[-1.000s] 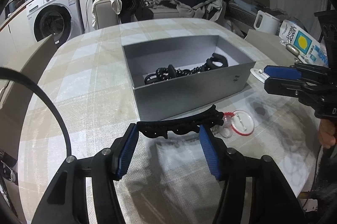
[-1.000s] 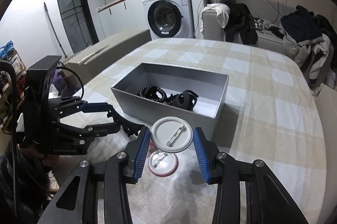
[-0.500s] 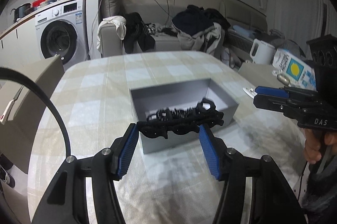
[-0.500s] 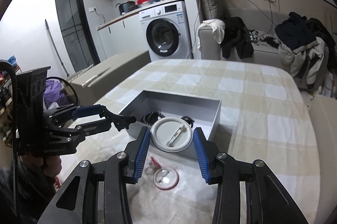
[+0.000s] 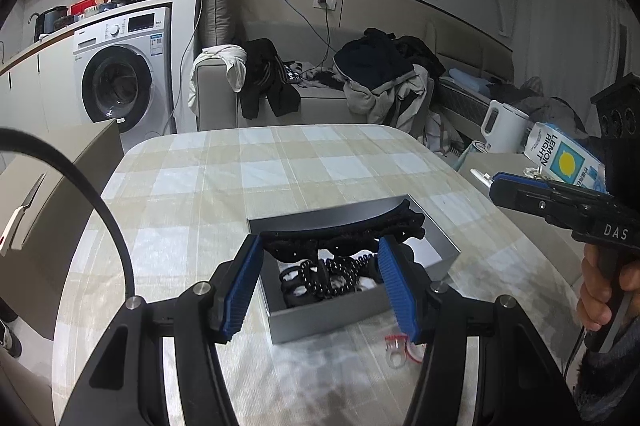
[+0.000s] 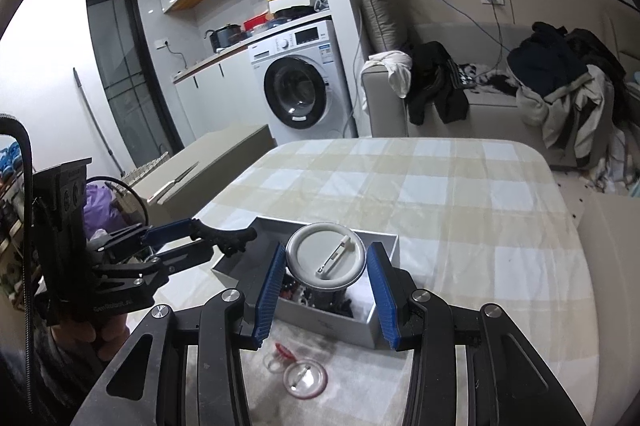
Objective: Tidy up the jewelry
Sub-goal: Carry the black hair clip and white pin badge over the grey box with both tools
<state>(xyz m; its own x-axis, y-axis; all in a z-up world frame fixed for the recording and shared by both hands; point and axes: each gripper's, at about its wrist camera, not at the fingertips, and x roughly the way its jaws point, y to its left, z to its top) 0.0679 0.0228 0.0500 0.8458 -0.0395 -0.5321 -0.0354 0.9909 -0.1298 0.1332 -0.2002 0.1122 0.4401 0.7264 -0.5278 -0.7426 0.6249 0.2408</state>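
My left gripper (image 5: 320,280) is shut on a long black hair clip (image 5: 340,232) and holds it high above the open grey box (image 5: 444,250), which holds several black hair pieces (image 5: 320,280). My right gripper (image 6: 327,284) is shut on a round white pin badge (image 6: 326,260) and holds it above the same box (image 6: 394,240). The left gripper also shows in the right wrist view (image 6: 224,240), and the right gripper in the left wrist view (image 5: 500,192). A clear red-rimmed badge (image 6: 306,380) and a small red-and-clear piece (image 5: 400,348) lie on the table in front of the box.
The box stands on a round table with a checked cloth (image 5: 280,162). A kettle (image 5: 504,130) and a lemon carton (image 5: 564,160) stand off the right edge. A washing machine (image 6: 300,82) and a sofa with clothes (image 6: 500,94) are behind.
Both grippers have risen well above the table with their objects still held, so the box looks smaller and lower in both views. The clip and the white badge now hang over the box.
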